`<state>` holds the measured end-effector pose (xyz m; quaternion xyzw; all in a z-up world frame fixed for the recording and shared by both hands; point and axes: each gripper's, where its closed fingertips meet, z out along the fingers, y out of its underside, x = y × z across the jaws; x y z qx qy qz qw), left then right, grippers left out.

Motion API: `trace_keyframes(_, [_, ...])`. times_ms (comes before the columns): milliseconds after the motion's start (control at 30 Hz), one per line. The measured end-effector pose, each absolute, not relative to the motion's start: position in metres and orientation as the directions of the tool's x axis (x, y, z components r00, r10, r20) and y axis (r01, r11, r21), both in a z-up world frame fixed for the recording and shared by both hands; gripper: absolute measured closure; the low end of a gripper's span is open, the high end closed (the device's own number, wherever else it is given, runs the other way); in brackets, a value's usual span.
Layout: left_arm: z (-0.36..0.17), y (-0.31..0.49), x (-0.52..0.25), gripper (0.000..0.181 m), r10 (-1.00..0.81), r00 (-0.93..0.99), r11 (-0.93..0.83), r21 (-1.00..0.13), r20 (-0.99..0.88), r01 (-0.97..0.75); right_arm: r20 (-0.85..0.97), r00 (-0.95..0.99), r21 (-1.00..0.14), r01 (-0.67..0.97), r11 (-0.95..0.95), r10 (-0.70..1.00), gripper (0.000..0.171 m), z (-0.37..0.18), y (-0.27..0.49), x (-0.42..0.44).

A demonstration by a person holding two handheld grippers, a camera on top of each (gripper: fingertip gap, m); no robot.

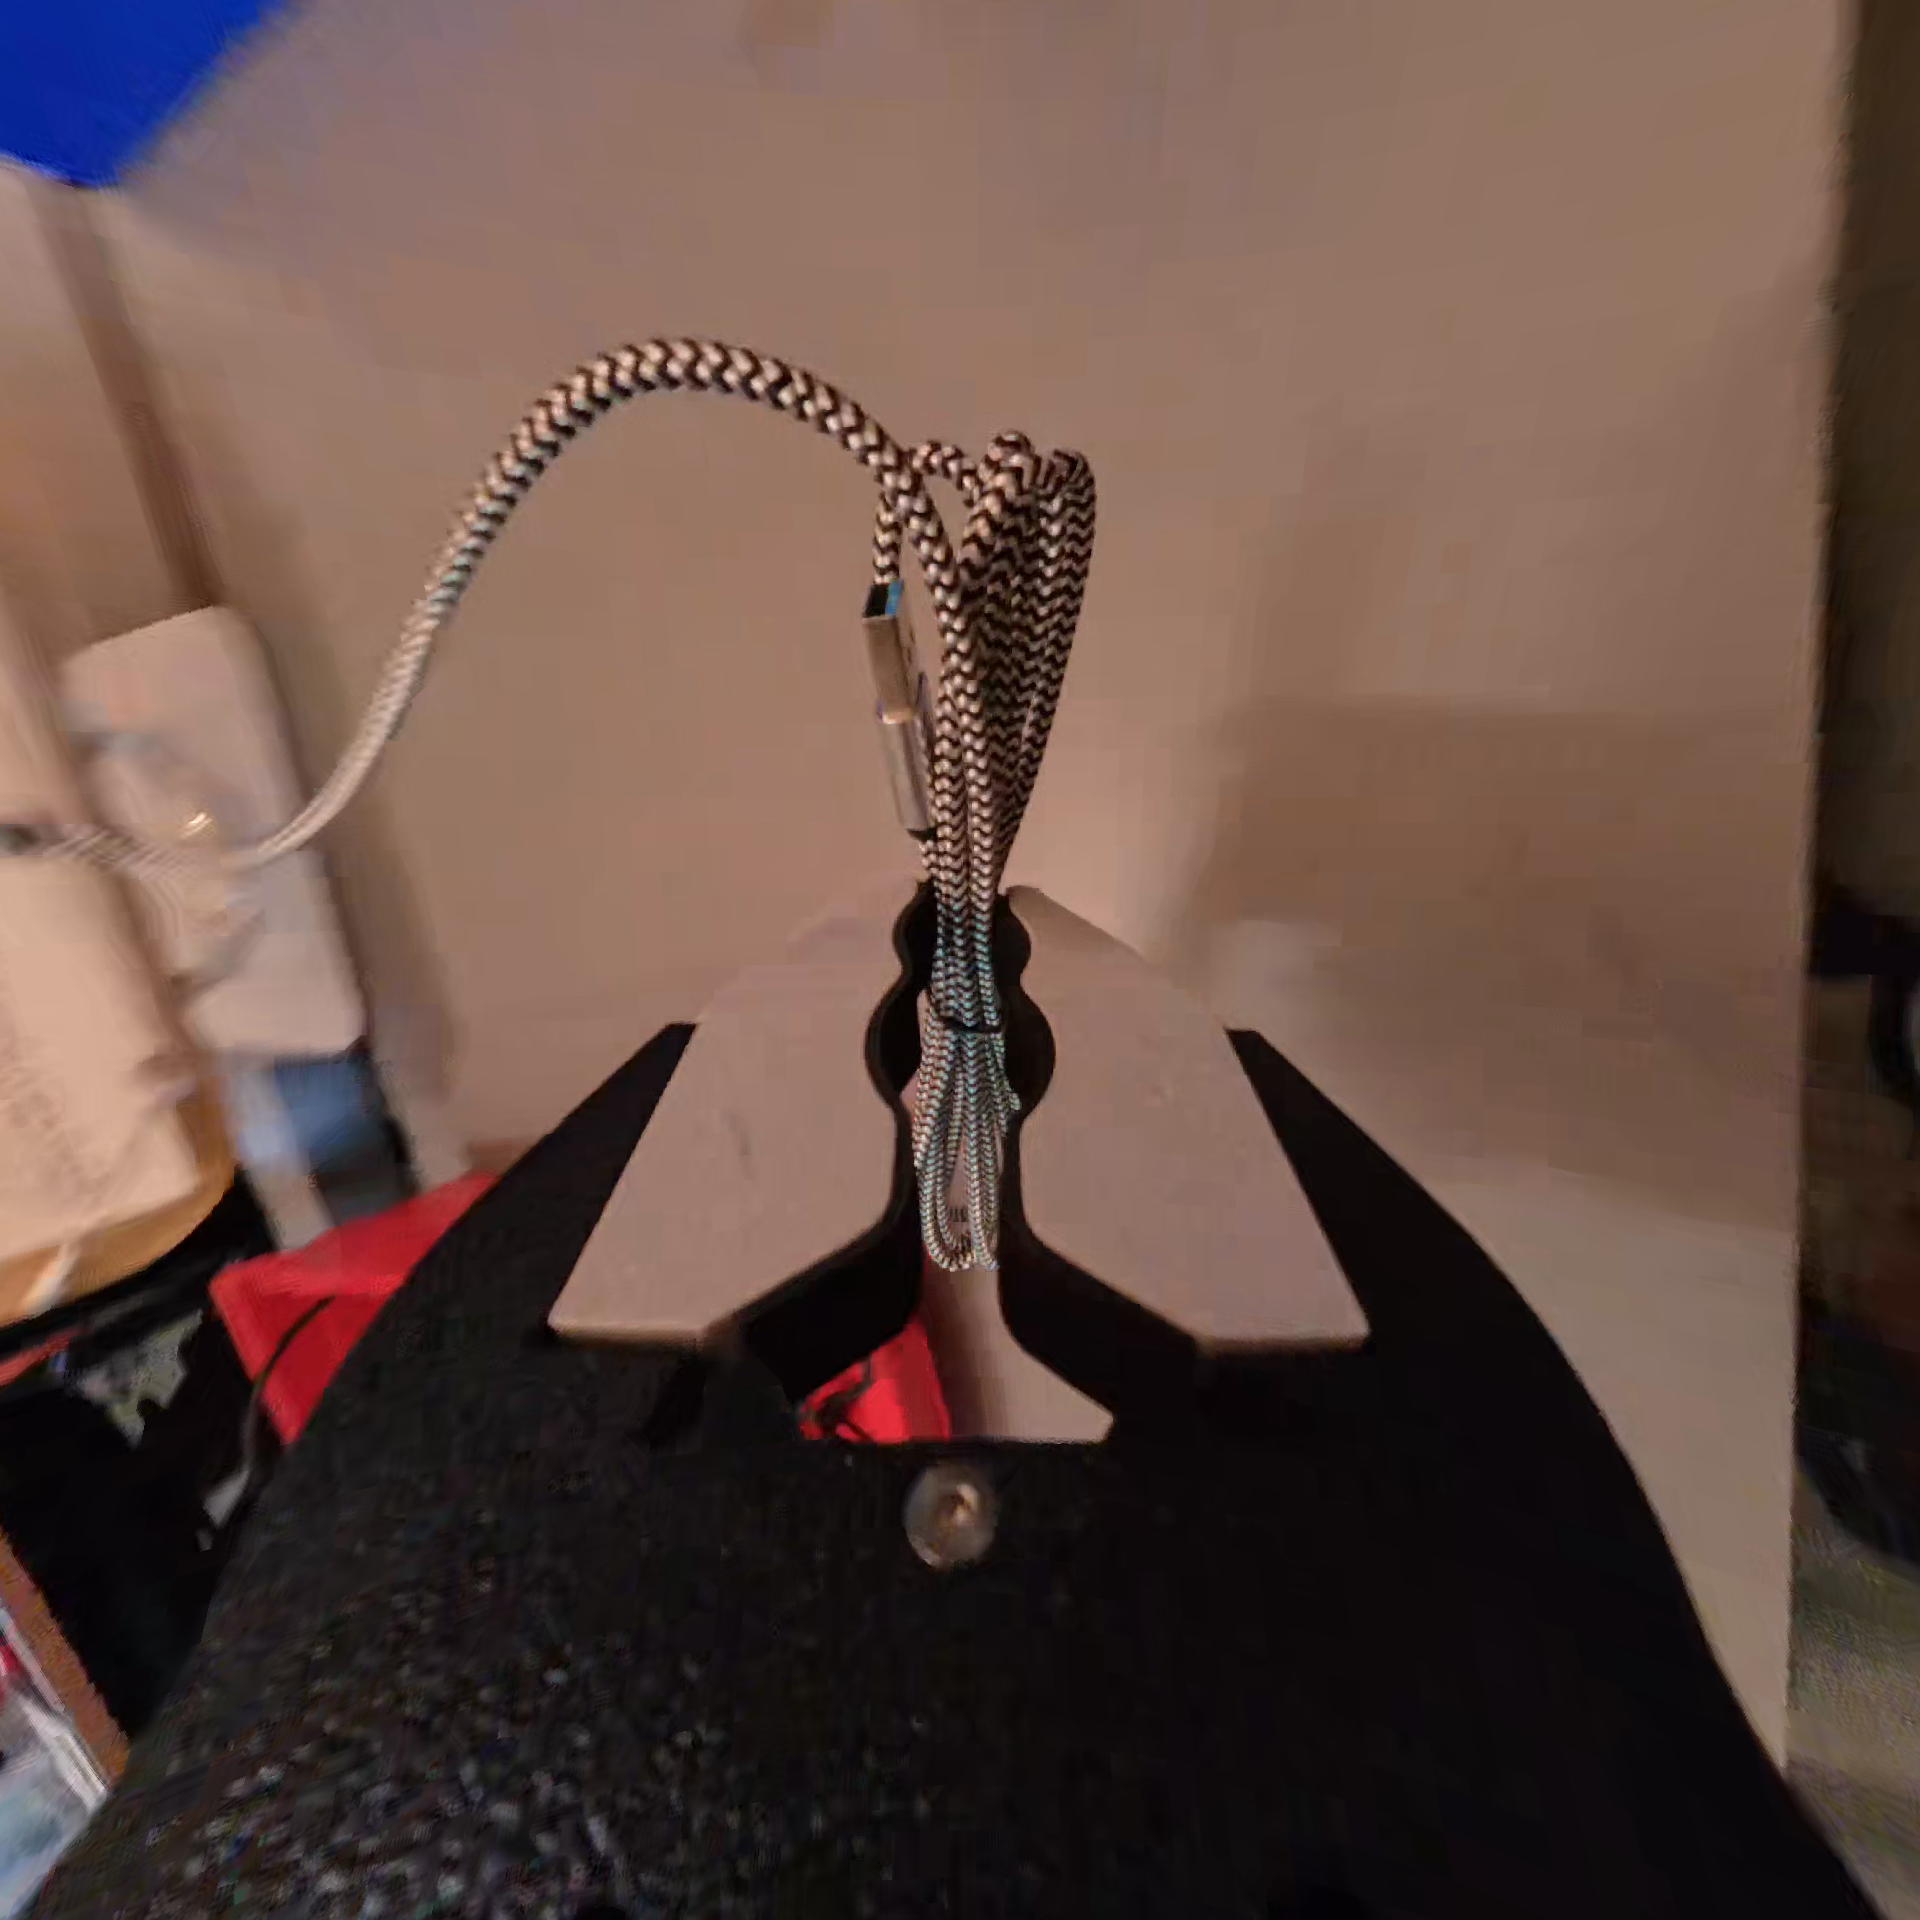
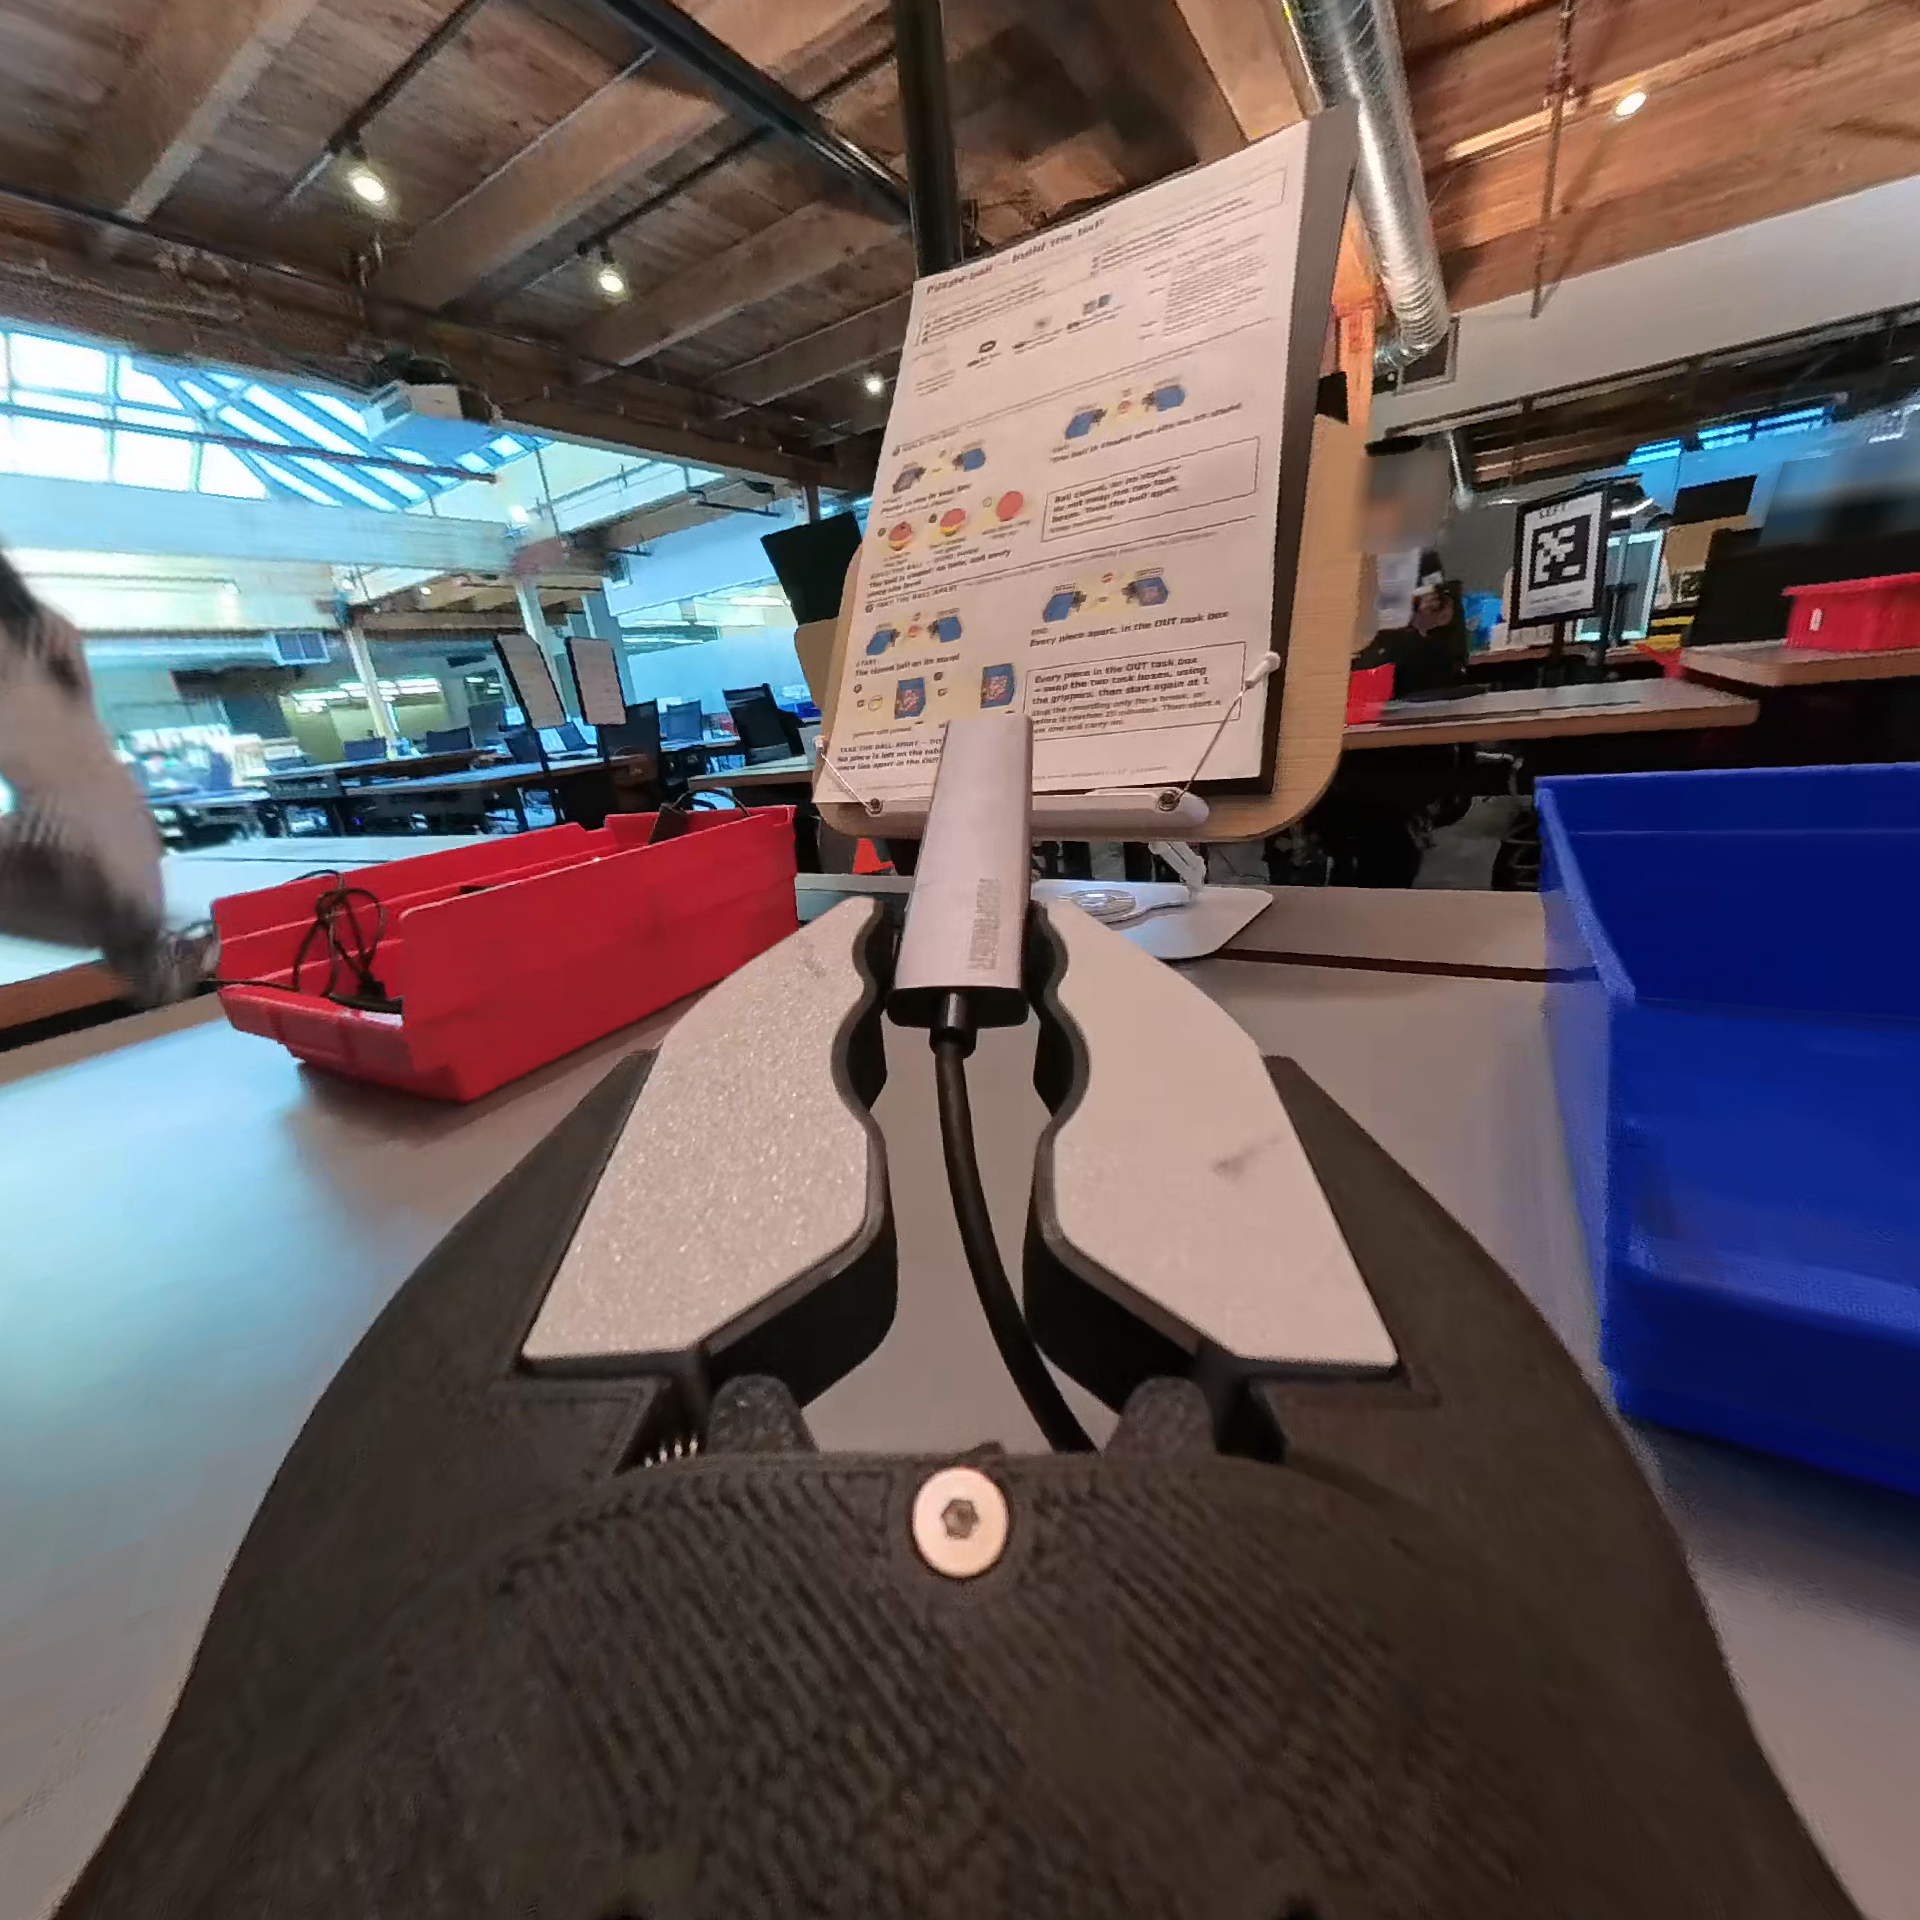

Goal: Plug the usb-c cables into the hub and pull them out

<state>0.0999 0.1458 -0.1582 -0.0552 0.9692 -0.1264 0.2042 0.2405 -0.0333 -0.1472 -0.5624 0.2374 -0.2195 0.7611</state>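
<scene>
right hand-held gripper [image 2: 961, 914] clamps the grey hub [image 2: 971, 862], its black cord [image 2: 987, 1226] trailing back.

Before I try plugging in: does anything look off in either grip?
Yes. The left tongs pinch the braided cable as a folded bundle, its silver plug lying alongside the strands, not presented. The hub sits straight.

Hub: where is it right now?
Right wrist view, centre: the grey hub is clamped between the right tool's fingers, above the table, red bin to its left, blue bin right.
</scene>
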Motion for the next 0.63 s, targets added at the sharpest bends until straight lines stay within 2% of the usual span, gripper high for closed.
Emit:
trace_keyframes(67, [-0.200,0.145,0.077,0.171,-0.050,-0.955,0.988,-0.157,-0.292,-0.004,-0.115,0.789,-0.959,0.070,0.275,-0.603,0.147,-0.147,-0.034,0.240])
trace_keyframes(133, [-0.232,0.149,0.062,0.171,-0.003,-0.977,0.995,-0.097,-0.213,0.018,-0.096,0.796,-0.964,0.076,0.256,-0.598,0.146,-0.148,-0.031,0.239])
trace_keyframes(267, [-0.266,0.152,0.043,0.171,0.004,-0.996,0.995,-0.094,-0.092,0.013,-0.082,0.800,-0.967,0.081,0.242,-0.594,0.146,-0.148,-0.028,0.238])
trace_keyframes(400, [-0.281,0.162,0.042,0.170,-0.042,-0.997,0.998,-0.054,-0.068,-0.038,-0.085,0.805,-0.966,0.078,0.247,-0.588,0.146,-0.148,-0.028,0.237])
trace_keyframes(567, [-0.281,0.170,0.042,0.166,-0.139,-0.988,0.990,-0.038,-0.063,-0.137,-0.058,0.810,-0.969,0.094,0.228,-0.583,0.147,-0.148,-0.025,0.235])
trace_keyframes(633, [-0.273,0.170,0.040,0.164,-0.189,-0.981,0.980,-0.065,-0.039,-0.186,-0.050,0.811,-0.970,0.099,0.220,-0.583,0.147,-0.149,-0.024,0.234])
